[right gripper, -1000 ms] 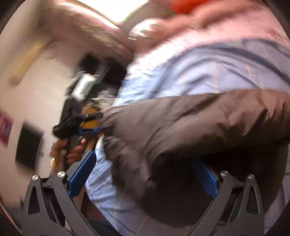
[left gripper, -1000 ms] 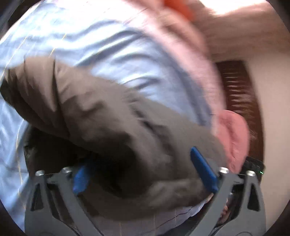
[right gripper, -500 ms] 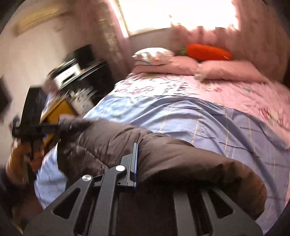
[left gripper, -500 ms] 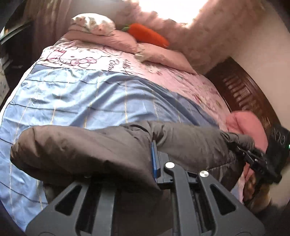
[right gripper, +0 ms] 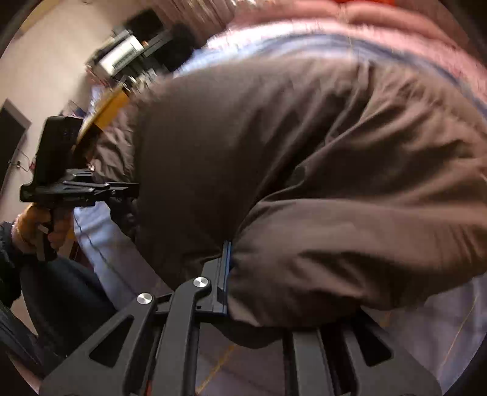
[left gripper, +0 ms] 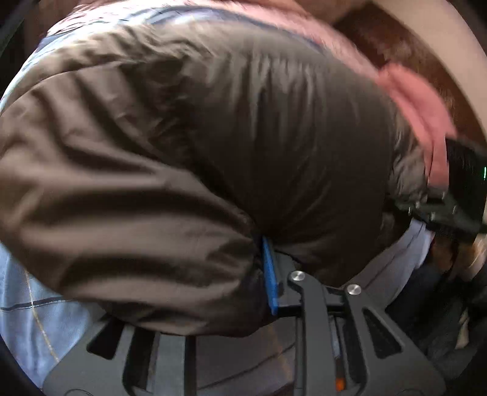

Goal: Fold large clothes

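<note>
Clearly the brown padded jacket (left gripper: 188,146) hangs stretched between the two grippers, its long axis running left to right across the near side of the bed's blue striped sheet (left gripper: 21,323). The left gripper (left gripper: 269,274) is clamped on one end, puffy fabric bulging over its blue pad; the right gripper (right gripper: 226,274) is clamped on the other end likewise. Each arm holds its own end, neither nearer the middle. Any fold, I judge, turns on carrying this span away toward the far pink bedding (right gripper: 380,27). Motion blur smears both views, the jacket hides most of the bed, and one finger of each gripper is buried in fabric.
</note>
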A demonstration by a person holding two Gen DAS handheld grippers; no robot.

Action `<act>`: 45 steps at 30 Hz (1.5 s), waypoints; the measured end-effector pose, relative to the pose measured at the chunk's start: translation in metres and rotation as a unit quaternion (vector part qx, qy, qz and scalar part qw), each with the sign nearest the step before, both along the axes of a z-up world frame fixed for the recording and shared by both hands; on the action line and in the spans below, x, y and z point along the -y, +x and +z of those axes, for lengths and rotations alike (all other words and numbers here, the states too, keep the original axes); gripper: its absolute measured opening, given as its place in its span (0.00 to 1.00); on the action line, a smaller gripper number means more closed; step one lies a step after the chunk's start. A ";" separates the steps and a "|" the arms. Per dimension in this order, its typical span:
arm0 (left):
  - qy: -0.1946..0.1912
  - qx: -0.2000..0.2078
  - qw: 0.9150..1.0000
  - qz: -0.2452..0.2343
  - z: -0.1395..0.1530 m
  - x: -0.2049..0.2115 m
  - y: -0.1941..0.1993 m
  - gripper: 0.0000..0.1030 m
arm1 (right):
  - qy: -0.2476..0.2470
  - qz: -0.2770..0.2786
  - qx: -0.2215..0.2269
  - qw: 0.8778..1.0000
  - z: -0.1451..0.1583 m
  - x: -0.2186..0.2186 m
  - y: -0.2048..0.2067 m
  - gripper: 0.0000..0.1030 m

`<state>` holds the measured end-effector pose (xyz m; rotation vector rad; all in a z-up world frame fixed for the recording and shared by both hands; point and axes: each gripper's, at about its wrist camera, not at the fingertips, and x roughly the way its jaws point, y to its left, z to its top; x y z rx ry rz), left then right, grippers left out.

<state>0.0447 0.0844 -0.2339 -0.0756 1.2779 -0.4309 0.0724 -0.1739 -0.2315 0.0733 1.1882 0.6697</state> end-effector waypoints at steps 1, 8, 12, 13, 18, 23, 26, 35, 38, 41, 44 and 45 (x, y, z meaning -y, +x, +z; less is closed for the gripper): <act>0.004 -0.006 1.000 -0.005 -0.004 0.003 -0.002 0.23 | -0.006 -0.008 -0.017 1.000 -0.008 -0.001 -0.002 0.11; -0.020 -0.039 0.999 0.019 0.050 -0.013 -0.043 0.72 | -0.003 -0.143 -0.097 0.985 0.008 0.050 -0.028 0.81; 0.017 0.103 0.993 0.049 0.131 -0.046 -0.053 0.68 | -0.051 -0.233 0.027 0.971 0.069 0.079 -0.048 0.76; 0.033 0.133 0.988 0.064 0.146 -0.047 -0.047 0.68 | -0.049 -0.237 0.056 0.969 0.086 0.077 -0.047 0.76; 0.069 0.168 0.968 0.174 0.147 -0.034 0.042 0.64 | -0.098 -0.220 0.126 0.962 0.124 0.001 0.014 0.75; 0.049 -0.030 0.969 0.241 0.034 -0.051 0.047 0.44 | -0.161 -0.208 0.016 0.965 0.029 -0.004 0.030 0.63; 0.135 -0.024 0.973 0.186 0.007 -0.026 0.025 0.45 | -0.161 -0.212 -0.017 0.964 -0.012 0.005 0.006 0.71; 0.104 0.066 0.970 0.211 0.075 -0.011 0.007 0.52 | -0.165 -0.225 0.038 0.960 0.026 0.002 -0.011 0.66; 0.077 0.124 0.973 0.181 0.109 0.026 0.014 0.57 | -0.138 -0.208 0.091 0.964 0.071 -0.023 -0.002 0.66; 0.048 0.085 0.985 0.143 0.091 0.073 0.026 0.49 | -0.137 -0.180 0.070 0.972 0.065 -0.051 0.021 0.66; 0.085 0.062 0.986 0.129 0.045 0.105 0.028 0.47 | -0.169 -0.174 0.038 0.969 0.028 -0.064 0.038 0.66; 0.109 0.073 0.985 0.115 0.032 0.114 0.027 0.48 | -0.176 -0.172 0.028 0.969 0.012 -0.063 0.040 0.68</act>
